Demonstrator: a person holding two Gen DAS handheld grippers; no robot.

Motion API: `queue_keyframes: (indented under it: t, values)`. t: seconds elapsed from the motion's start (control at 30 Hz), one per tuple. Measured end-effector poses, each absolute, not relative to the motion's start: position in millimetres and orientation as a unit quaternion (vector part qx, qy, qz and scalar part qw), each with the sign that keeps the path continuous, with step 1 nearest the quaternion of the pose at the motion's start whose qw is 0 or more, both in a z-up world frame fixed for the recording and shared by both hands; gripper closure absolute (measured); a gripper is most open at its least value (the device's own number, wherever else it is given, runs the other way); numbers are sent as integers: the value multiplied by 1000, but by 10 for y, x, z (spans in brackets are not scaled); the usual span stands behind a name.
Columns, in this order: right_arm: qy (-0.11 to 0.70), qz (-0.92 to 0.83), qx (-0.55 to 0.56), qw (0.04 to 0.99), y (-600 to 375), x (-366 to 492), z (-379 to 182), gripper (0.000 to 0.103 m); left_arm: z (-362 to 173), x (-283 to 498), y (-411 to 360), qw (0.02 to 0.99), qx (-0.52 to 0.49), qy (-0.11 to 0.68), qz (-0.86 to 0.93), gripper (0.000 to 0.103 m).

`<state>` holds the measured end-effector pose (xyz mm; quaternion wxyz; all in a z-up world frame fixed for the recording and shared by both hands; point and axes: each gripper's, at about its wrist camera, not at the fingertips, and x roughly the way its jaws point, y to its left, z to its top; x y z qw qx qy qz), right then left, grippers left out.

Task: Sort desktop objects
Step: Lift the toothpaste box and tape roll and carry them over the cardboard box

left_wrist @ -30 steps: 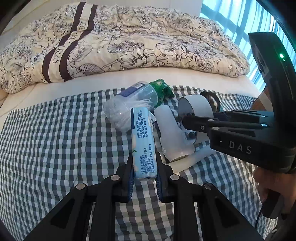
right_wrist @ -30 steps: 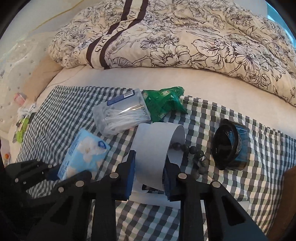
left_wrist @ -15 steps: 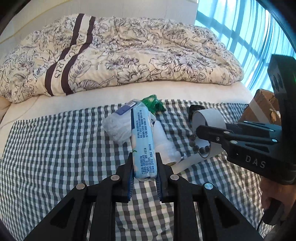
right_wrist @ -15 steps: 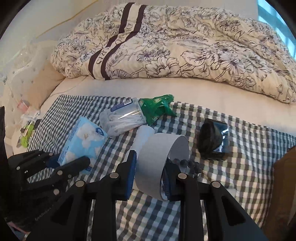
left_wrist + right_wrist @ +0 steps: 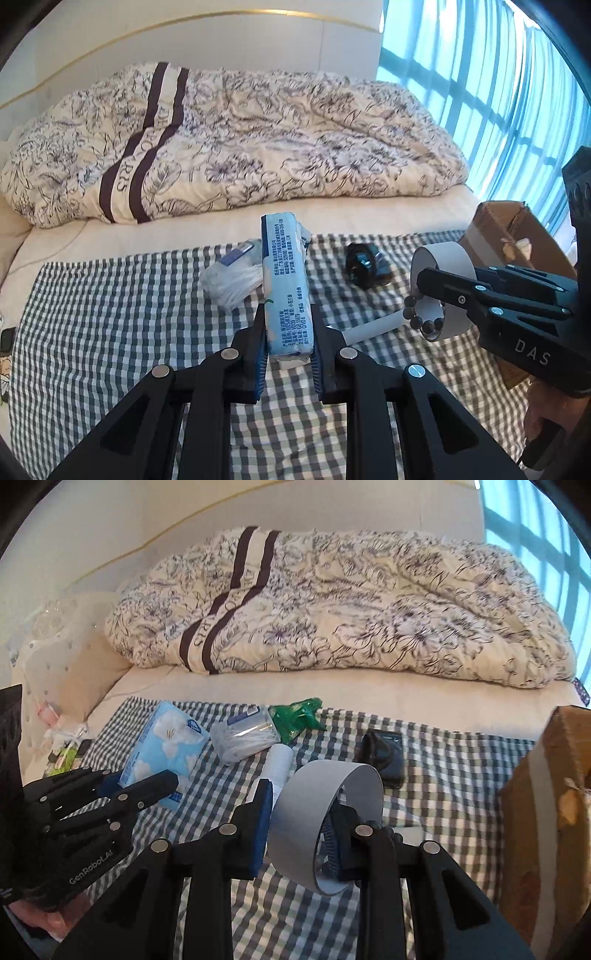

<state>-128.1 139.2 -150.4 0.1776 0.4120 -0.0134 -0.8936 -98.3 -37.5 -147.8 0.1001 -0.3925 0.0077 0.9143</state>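
My left gripper is shut on a light blue tissue pack and holds it above the checked cloth; the pack also shows in the right wrist view. My right gripper is shut on the wall of a wide grey tape roll, lifted off the cloth, with a dark bead bracelet hanging from the roll. On the cloth lie a clear cotton-swab tub, a green packet, a white cylinder and a black pouch.
A floral duvet is heaped at the back of the bed. A brown cardboard box stands at the right past the cloth's edge. Small items lie on the far left by a pillow. A window is at the right.
Both grippers have risen and pulled back from the cloth, carrying the tissue pack and the tape roll. The bead bracelet came up with the roll. The cardboard box has come into view.
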Motion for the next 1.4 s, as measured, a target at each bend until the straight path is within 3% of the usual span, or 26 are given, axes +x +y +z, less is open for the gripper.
queue_keyframes:
  t: [1.4]
  values:
    - [-24, -960, 254, 115, 2314, 308, -222, 78, -222, 34, 495, 139, -275, 2, 951, 83]
